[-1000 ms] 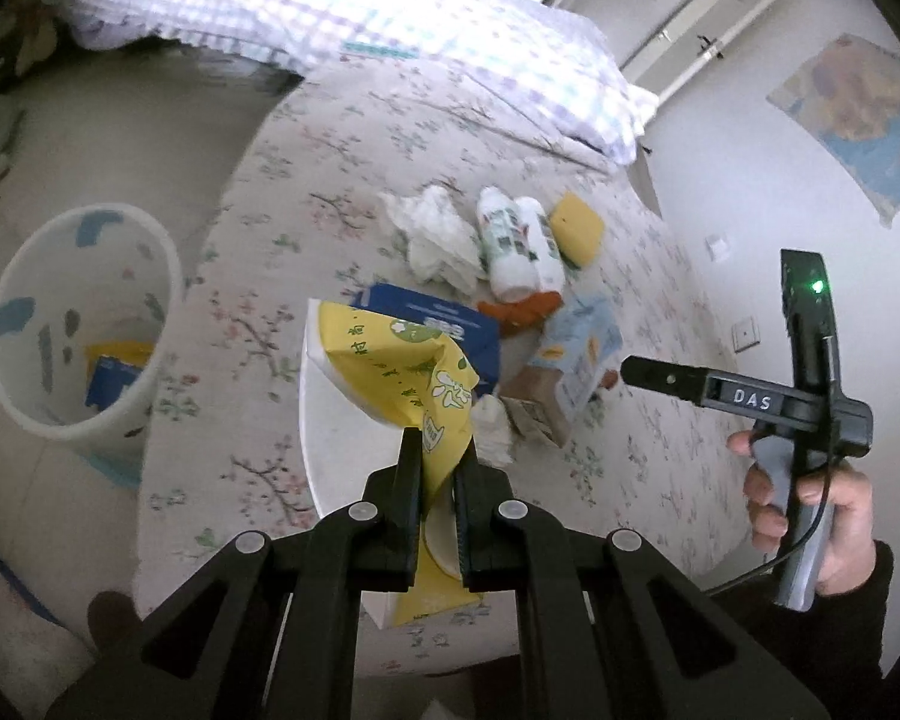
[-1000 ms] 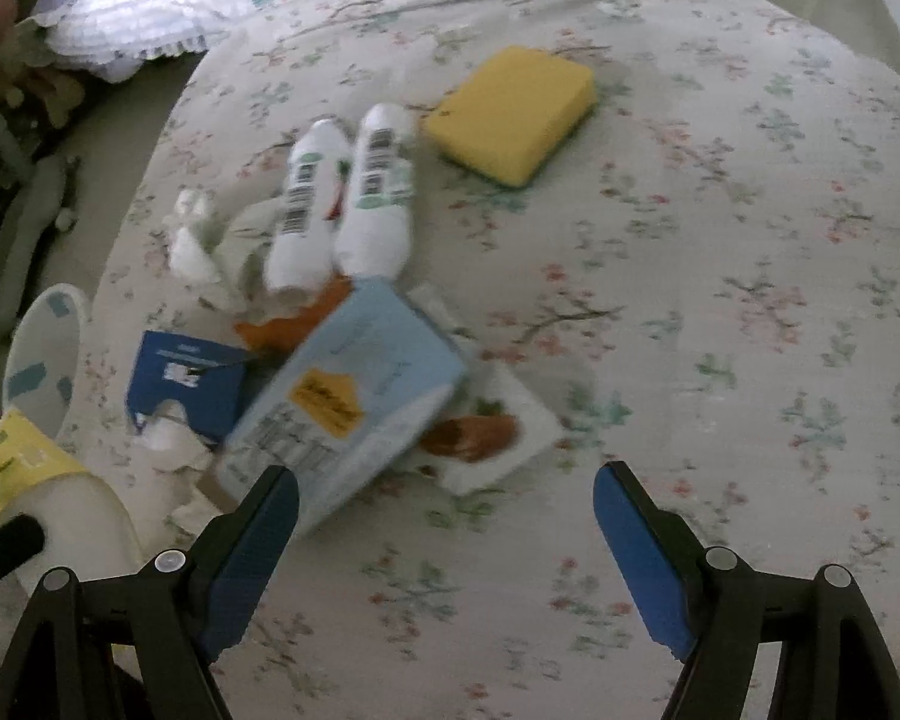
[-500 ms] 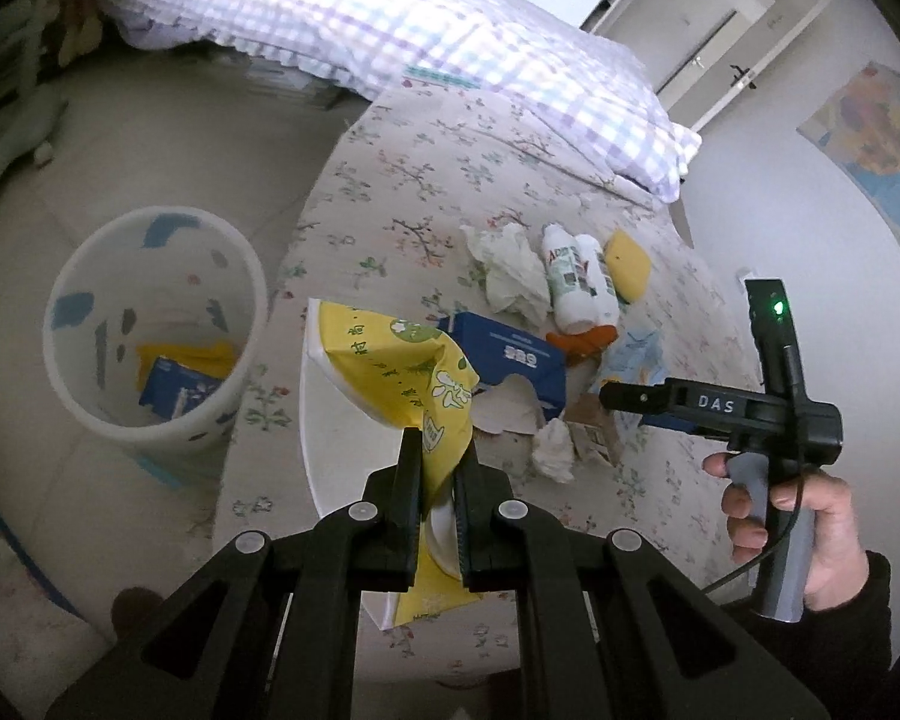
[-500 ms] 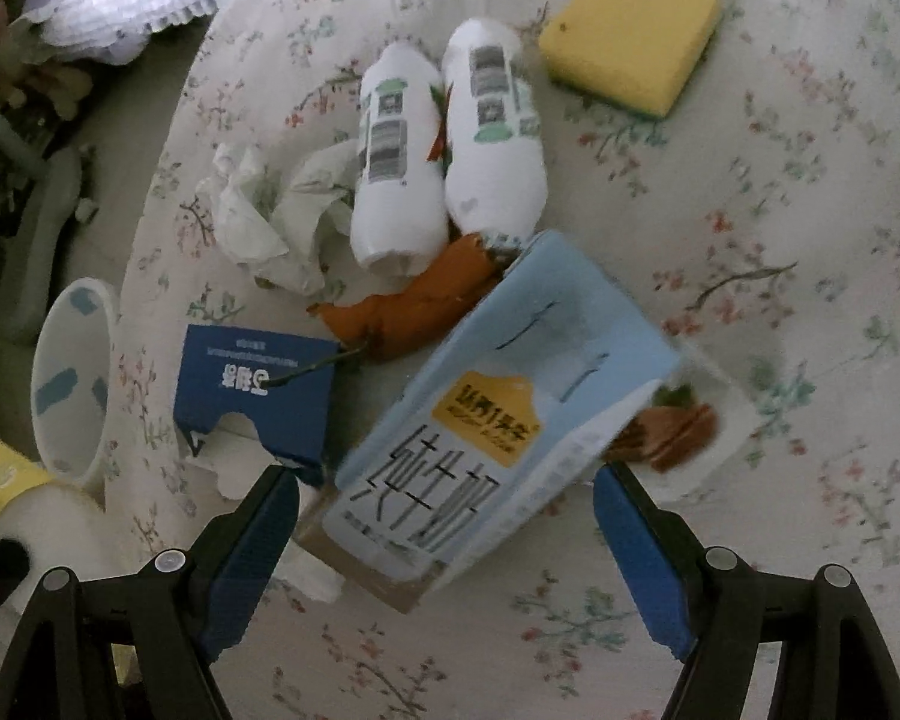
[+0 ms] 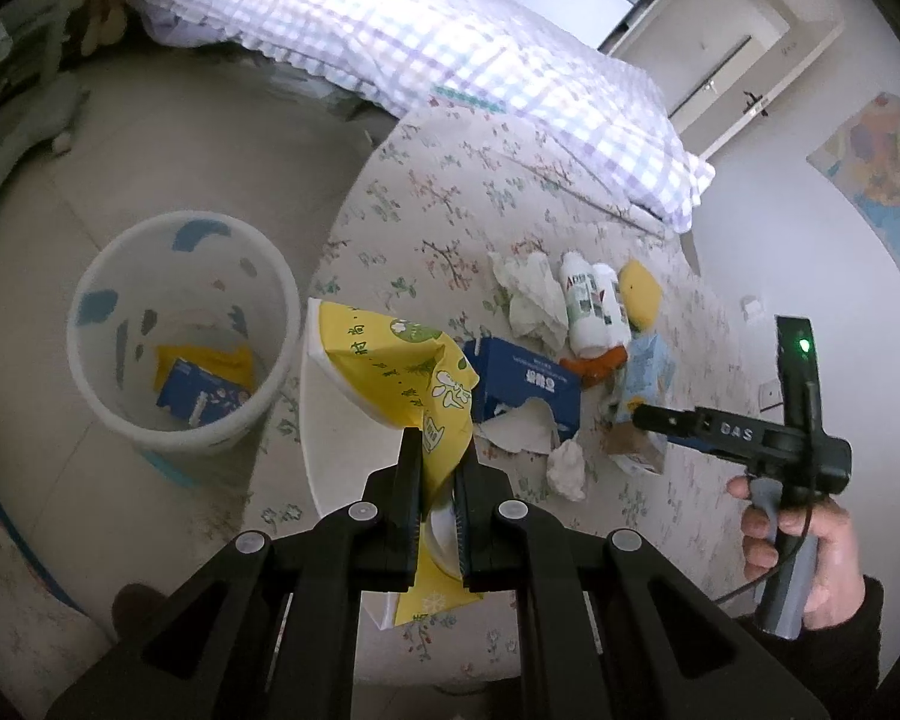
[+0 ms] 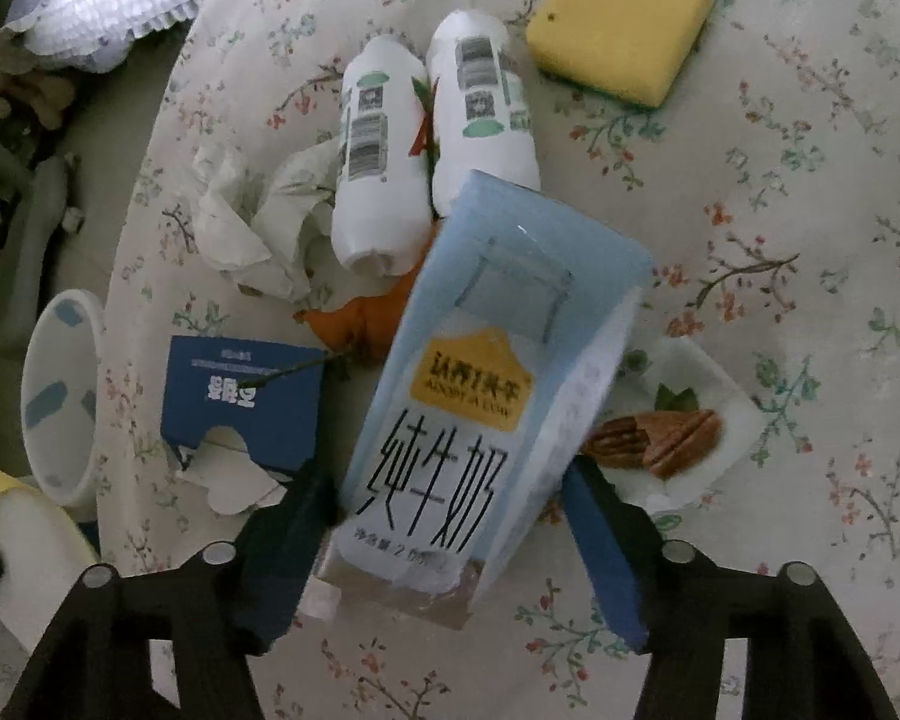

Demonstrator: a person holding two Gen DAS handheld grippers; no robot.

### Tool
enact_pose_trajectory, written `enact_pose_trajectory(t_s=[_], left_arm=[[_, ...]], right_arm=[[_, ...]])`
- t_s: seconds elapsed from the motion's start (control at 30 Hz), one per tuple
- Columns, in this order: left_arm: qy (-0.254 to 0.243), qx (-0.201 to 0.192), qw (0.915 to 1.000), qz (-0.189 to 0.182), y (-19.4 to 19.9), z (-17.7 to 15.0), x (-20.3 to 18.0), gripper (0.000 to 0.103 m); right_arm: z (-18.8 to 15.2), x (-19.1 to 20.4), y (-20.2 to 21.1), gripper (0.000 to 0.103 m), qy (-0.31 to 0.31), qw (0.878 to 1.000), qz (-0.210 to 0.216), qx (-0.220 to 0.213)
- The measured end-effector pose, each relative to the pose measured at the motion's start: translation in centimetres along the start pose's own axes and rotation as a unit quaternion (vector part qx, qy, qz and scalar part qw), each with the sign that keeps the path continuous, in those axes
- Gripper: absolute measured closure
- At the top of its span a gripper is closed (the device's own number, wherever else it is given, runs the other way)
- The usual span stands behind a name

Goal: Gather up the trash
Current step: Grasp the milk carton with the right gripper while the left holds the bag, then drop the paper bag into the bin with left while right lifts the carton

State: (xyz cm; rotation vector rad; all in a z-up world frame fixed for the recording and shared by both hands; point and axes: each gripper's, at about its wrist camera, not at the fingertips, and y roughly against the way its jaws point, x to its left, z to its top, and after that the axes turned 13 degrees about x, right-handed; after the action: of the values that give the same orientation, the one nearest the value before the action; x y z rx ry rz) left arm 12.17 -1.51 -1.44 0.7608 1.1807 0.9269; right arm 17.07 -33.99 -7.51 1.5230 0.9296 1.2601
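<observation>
Covering most of both views, the bed (image 5: 450,192) wears a floral sheet, with a checked purple-and-white quilt (image 5: 462,48) bunched at the far end; its near edge is cut off behind the gripper bodies. On the floor to the left stands a round white plastic bin (image 5: 186,336) with blue blotches, holding a blue carton and something yellow whose shape is hard to make out.

Next in size, the pale blue milk carton (image 6: 486,384) is a tall card box with black characters and a yellow label. It lies tilted between the blue pads of the right gripper (image 6: 450,534), whose jaws have just been closing; the left pad is blurred, and I cannot tell whether the pads press on the carton. The carton hides part of an orange peel (image 6: 360,324) and a nut wrapper (image 6: 678,426).

The left gripper (image 5: 437,480) is clamped on a crinkled yellow printed wrapper (image 5: 390,372), held above the left edge of the bed near the bin; a white pack behind it is mostly hidden.

Smaller things lie near the carton: a torn dark blue box (image 6: 240,402), two smooth white bottles (image 6: 432,144) side by side, a yellow sponge (image 6: 624,24) at the far right and crumpled white tissue (image 6: 252,228).
</observation>
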Motion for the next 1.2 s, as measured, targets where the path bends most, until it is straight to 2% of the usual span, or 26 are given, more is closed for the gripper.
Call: enact_pose_trajectory(t_s=[0.23,0.53,0.57,0.6,0.63,0.7,0.8,0.83,0.87,0.93,1.07,1.2], left_arm=[[0.025,-0.033,0.9991,0.003,2.0,0.9,2.1,0.093],[0.072,-0.078,0.9937,0.034,3.9,2.7,6.8,0.093],[0.076,-0.079,0.9934,0.035,3.9,2.9,7.2,0.093],[0.083,-0.078,0.9928,0.037,3.7,3.1,7.8,0.093],[0.090,-0.077,0.9921,0.040,3.5,3.2,8.4,0.093],[0.099,-0.074,0.9914,0.044,3.1,3.2,9.1,0.093],[0.103,-0.067,0.9911,0.050,2.7,3.1,9.9,0.093],[0.101,-0.065,0.9914,0.052,2.6,3.1,10.0,0.093],[0.098,-0.063,0.9918,0.053,2.5,3.1,10.1,0.093],[0.093,-0.060,0.9923,0.055,2.5,3.1,10.0,0.093],[0.095,-0.059,0.9922,0.055,2.4,3.2,10.4,0.093],[0.105,-0.062,0.9912,0.051,2.3,3.5,10.9,0.093]], right_arm=[[-0.7,0.0,2.4,0.040,0.003,0.999,0.007,-0.033],[-1.2,1.9,5.1,0.043,0.021,0.996,0.032,-0.080],[-1.1,2.4,5.2,0.066,0.025,0.996,0.034,-0.083],[-1.0,2.9,5.2,0.069,0.030,0.995,0.036,-0.083],[-0.8,3.2,5.2,0.078,0.033,0.995,0.040,-0.083],[-0.3,4.3,4.7,0.079,0.044,0.995,0.039,-0.082],[0.4,5.1,3.8,0.077,0.041,0.996,0.038,-0.070],[0.5,5.2,3.5,0.065,0.041,0.997,0.034,-0.064],[0.7,5.4,3.2,0.042,0.041,0.997,0.025,-0.060],[0.6,5.6,2.9,0.029,0.042,0.997,0.007,-0.063],[1.1,5.6,1.6,0.029,0.056,0.995,-0.062,-0.054],[1.6,5.1,-0.9,0.029,0.065,0.994,-0.088,-0.010]])
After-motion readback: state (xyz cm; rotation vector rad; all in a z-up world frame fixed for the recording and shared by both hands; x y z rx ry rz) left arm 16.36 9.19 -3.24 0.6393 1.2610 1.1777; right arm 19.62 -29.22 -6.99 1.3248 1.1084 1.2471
